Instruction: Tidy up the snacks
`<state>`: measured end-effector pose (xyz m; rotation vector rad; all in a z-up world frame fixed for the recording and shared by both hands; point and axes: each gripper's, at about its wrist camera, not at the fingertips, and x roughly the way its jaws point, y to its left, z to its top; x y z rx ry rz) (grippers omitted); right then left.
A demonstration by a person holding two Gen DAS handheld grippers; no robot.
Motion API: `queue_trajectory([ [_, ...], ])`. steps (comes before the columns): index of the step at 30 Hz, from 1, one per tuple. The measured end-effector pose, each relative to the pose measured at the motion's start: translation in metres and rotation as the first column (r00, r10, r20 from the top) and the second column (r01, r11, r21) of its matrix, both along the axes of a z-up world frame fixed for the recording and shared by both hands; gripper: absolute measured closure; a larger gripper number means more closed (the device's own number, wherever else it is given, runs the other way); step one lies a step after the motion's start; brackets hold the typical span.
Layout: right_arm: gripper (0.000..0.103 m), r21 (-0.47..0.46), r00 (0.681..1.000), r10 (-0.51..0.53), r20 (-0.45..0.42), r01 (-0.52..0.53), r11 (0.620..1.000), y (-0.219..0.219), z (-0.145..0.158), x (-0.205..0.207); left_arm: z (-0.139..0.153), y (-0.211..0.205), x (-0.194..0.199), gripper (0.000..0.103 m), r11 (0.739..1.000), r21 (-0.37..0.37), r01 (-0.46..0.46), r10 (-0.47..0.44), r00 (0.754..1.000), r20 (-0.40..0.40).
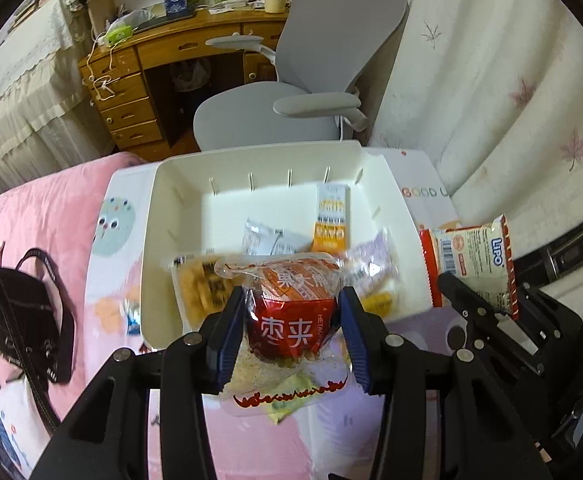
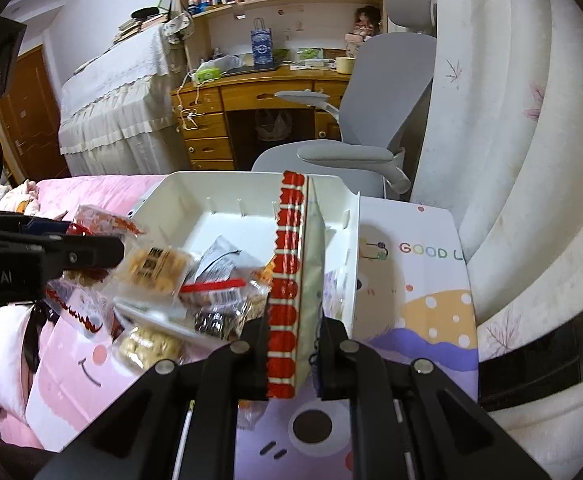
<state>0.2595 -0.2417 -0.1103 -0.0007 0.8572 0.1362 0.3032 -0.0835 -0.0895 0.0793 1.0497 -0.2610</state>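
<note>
From the left wrist, the left gripper [image 1: 291,320] is clamped on a red date packet [image 1: 287,320], held over the near edge of the white bin [image 1: 179,184], which sits on a cartoon-print board on the pink bed; the bin's open floor lies straight ahead. From the right wrist, the right gripper [image 2: 293,344] pinches a Lipo biscuit pack [image 2: 291,280] edge-on, its long axis pointing forward over the bin's near right corner. Both hands look about equally near.

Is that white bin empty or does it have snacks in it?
Partly filled. The white bin holds an orange packet and a grey packet, with bare floor showing.
</note>
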Motion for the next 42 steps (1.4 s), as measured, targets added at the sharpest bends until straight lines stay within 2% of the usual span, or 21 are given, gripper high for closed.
queue_trajectory([
  [7,0.090,0.006,0.999,-0.040,-0.027,0.040,0.999,0.000,-0.005,0.024,-0.015,-0.002,0.028,0.057,0.999,-0.027,0.030,-0.032,0.998,-0.051],
  [10,0.088,0.033,0.997,-0.059,-0.042,0.060,0.998,-0.002,-0.007,0.030,-0.024,0.001,0.034,0.048,0.997,-0.079,0.019,-0.027,0.995,-0.095],
  [11,0.085,0.045,0.997,-0.061,-0.054,0.063,0.997,-0.003,-0.009,0.032,-0.026,0.002,0.035,0.043,0.996,-0.092,0.013,-0.023,0.994,-0.104],
  [13,0.061,0.053,0.994,-0.080,-0.076,0.084,0.995,-0.005,-0.012,0.034,-0.027,0.004,0.034,0.035,0.995,-0.097,0.012,-0.023,0.994,-0.108],
  [14,0.058,0.064,0.993,-0.088,-0.082,0.093,0.994,-0.006,-0.013,0.034,-0.026,0.004,0.033,0.034,0.996,-0.093,0.014,-0.024,0.994,-0.102],
  [17,0.057,0.090,0.991,-0.101,-0.093,0.109,0.990,-0.010,-0.015,0.031,-0.023,0.007,0.029,0.029,0.996,-0.091,0.010,-0.020,0.995,-0.101],
  [26,0.055,0.145,0.984,-0.122,-0.129,0.140,0.979,-0.018,-0.011,0.014,-0.015,0.015,0.009,0.029,0.994,-0.108,-0.002,-0.010,0.994,-0.112],
  [33,0.051,0.192,0.978,-0.126,-0.165,0.157,0.969,-0.022,-0.009,-0.008,-0.017,0.022,-0.024,0.029,0.995,-0.097,-0.025,0.011,0.991,-0.134],
  [42,0.051,0.283,0.964,-0.102,-0.247,0.172,0.944,-0.029,-0.017,-0.032,-0.031,0.042,-0.066,0.029,0.989,-0.088,-0.120,0.102,0.977,-0.187],
])
